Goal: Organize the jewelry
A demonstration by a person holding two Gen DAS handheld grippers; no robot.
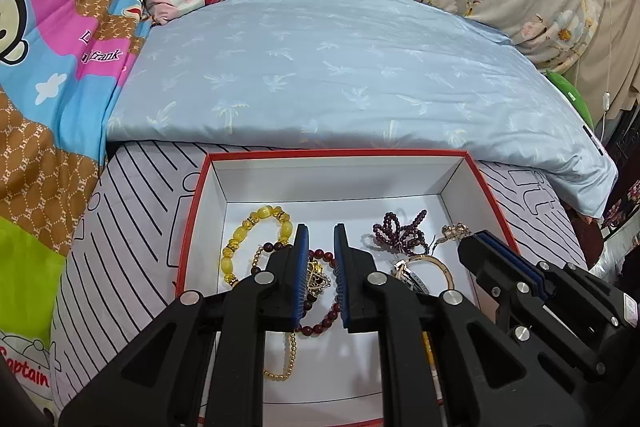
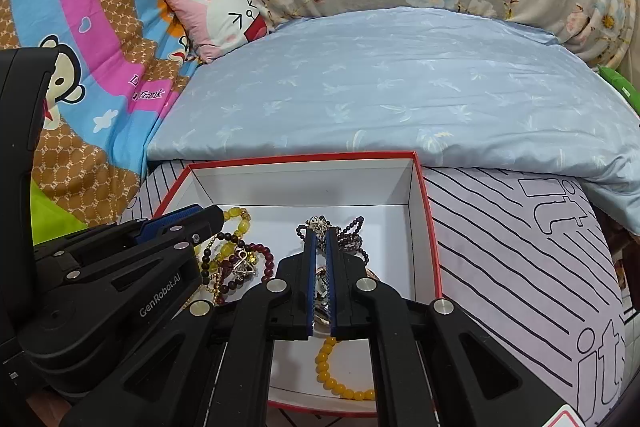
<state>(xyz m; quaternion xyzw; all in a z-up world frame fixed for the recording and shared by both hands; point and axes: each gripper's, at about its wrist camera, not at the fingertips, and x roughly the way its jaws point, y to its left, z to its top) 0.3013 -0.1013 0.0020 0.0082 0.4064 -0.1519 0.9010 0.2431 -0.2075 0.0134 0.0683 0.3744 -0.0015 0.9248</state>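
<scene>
The left gripper [image 1: 321, 233] was held low in the frame over the box [image 1: 280, 157], its jaws a narrow gap apart; a gold ornament [image 1: 316, 277] was seen between them, though a grip could not be made out. The right gripper [image 2: 320, 233] was closed, its jaws nearly together, with a silver piece [image 2: 320, 287] partly hidden in the slit. Beads [image 1: 248, 247] lay in the box, some cut off by the arms. Behind lay a blue quilt [image 1: 340, 67].

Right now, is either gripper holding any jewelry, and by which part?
Cannot be told: the left gripper straddles a gold charm; right gripper is shut, nothing clearly pinched.
</scene>
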